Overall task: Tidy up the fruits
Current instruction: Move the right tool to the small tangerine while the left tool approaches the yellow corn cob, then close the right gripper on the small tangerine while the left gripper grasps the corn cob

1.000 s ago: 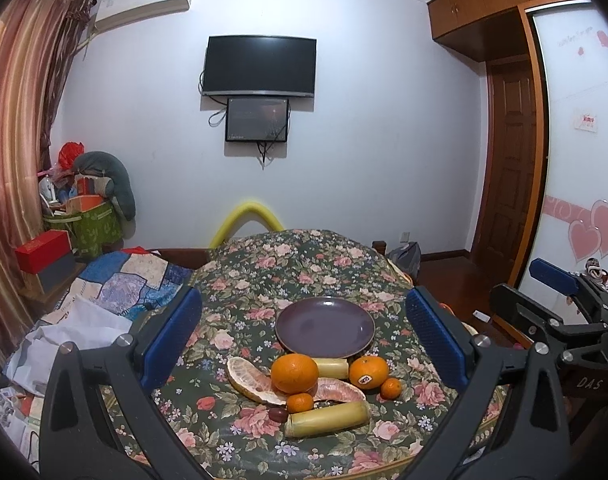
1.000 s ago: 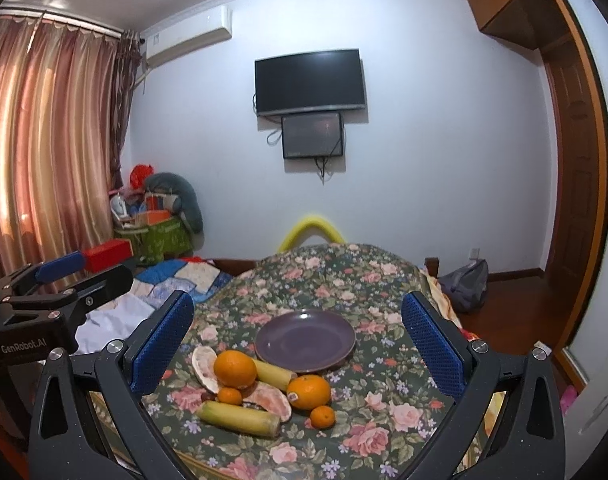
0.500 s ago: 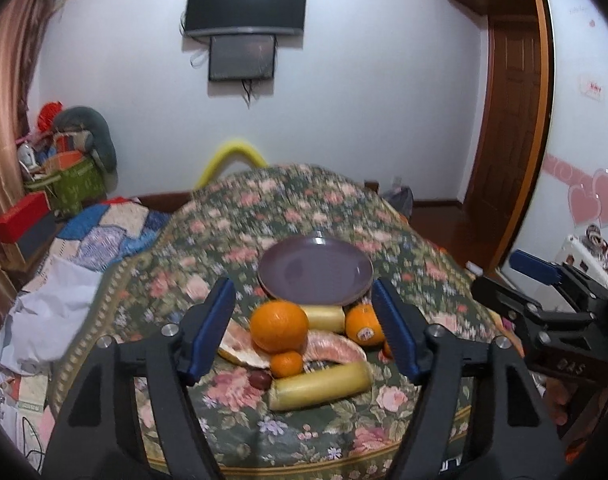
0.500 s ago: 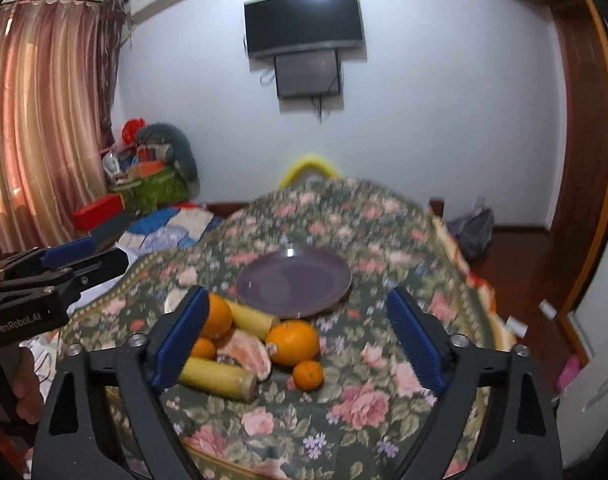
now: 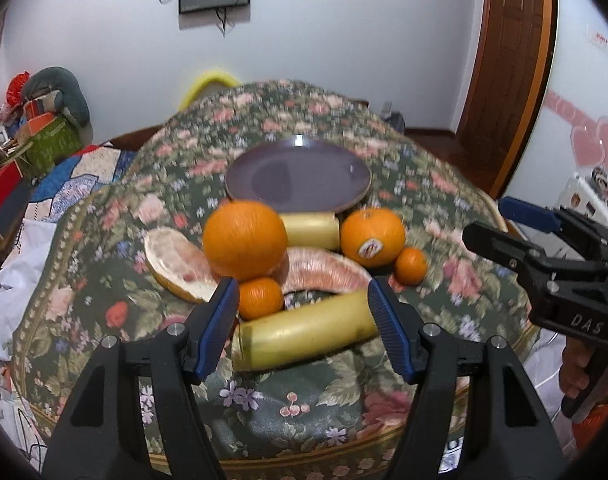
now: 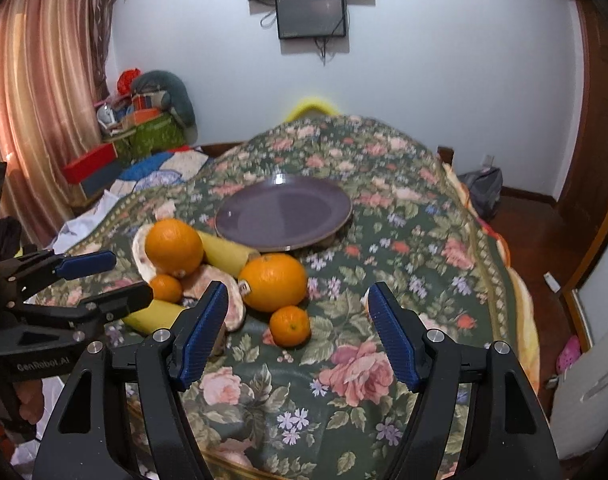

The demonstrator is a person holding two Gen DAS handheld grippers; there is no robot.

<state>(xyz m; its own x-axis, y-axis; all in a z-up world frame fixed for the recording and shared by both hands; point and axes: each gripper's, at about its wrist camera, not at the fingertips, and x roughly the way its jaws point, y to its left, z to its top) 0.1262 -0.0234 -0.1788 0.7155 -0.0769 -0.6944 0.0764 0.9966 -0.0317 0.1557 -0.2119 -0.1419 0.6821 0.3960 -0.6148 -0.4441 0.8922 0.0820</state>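
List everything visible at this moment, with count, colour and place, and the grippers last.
plate: 1, purple, empty, behind the fruit
large oranges: 2, orange, in front of the plate
small oranges: 2, orange, nearer the table's front
yellow pieces: 2, yellow, one by the plate, one nearest
pomelo peel pieces: 2, pale pink, under and beside the fruit
tablecloth: 1, green floral, covering the table
left gripper: 1, black with blue pads, open over the near yellow piece
right gripper: 1, same colours, open near a small orange

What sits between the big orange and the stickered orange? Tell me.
In the left wrist view, a short yellow piece lies between the big orange and the stickered orange, with a pomelo slice just nearer the camera.
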